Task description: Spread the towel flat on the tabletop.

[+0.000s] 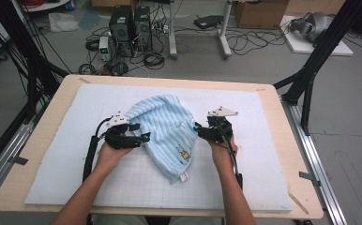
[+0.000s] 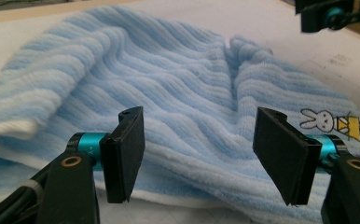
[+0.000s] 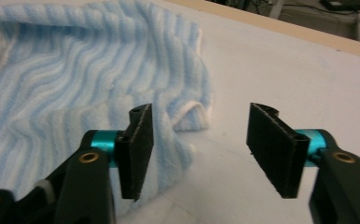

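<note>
No words, brand names or numbers can be read anywhere. The one sign is a small stitched emblem (image 2: 329, 123) on the light blue towel (image 2: 178, 88): a white rabbit beside a yellow shape, near the towel's hem. In the high view it sits on the part of the towel toward the desk's (image 1: 38, 140) near edge.

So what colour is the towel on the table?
Light blue with paler ribbed stripes; the towel shows best in the left gripper view.
</note>
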{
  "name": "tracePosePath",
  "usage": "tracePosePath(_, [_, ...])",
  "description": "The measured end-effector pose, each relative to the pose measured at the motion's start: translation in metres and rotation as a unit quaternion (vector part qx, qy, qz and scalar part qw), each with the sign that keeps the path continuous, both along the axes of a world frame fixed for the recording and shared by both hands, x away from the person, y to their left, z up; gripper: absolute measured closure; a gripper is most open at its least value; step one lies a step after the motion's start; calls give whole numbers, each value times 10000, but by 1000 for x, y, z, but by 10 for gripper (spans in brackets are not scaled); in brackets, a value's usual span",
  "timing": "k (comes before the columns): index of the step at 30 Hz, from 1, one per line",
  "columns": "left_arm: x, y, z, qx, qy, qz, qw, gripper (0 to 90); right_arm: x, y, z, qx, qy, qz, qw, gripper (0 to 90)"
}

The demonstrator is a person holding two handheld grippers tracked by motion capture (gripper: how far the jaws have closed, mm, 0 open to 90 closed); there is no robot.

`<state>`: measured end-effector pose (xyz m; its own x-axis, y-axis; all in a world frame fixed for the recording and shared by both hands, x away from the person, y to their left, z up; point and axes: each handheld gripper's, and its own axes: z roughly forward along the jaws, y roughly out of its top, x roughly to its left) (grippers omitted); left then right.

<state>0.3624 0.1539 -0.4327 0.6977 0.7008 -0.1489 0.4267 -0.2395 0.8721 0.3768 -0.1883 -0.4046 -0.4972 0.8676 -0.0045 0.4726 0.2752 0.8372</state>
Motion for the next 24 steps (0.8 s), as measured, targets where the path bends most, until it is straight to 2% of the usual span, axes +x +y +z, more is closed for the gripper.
tracePosePath(2, [-2, -5, -4, 78, 124, -39, 9999, 331, -4, -6, 1, -28, 41, -69, 10000, 369])
tracePosePath(5, [-6, -13, -8, 333, 116, -25, 9994, 338, -13, -14, 0, -53, -39, -157, 9999, 369])
tracePosePath(9, [-9, -18, -13, 628, 143, 56, 9979, 430, -24, -22, -4, -39, -30, -174, 9998, 369])
tracePosePath(11, [-11, -21, -17, 909, 117, 40, 9958, 546, -29, -24, -5, -28, -13, -187, 9998, 369])
tracePosePath(12, [-12, -22, -18, 1099, 39, -13, 9939, 623, -30, -25, -6, -28, -19, -195, 9998, 369])
tracePosePath(13, [-13, -22, -17, 1103, 1, 30, 9939, 713, -32, -26, -7, -12, -10, -190, 9998, 369])
tracePosePath(14, [-13, -23, -17, 1190, -95, 75, 9928, 834, -33, -27, -8, 2, -6, -189, 9998, 369])
tracePosePath(18, [-11, -19, -16, 1246, -223, 194, 9918, 850, -35, -25, -8, -4, -15, -112, 9999, 375])
tracePosePath(20, [-7, -12, -14, 1110, -211, 312, 9931, 850, -35, -23, -8, -4, -5, -64, 10000, 385])
tracePosePath(24, [1, -1, -8, 1008, -261, 482, 9934, 851, -32, -18, -11, -44, 63, 113, 9999, 408])
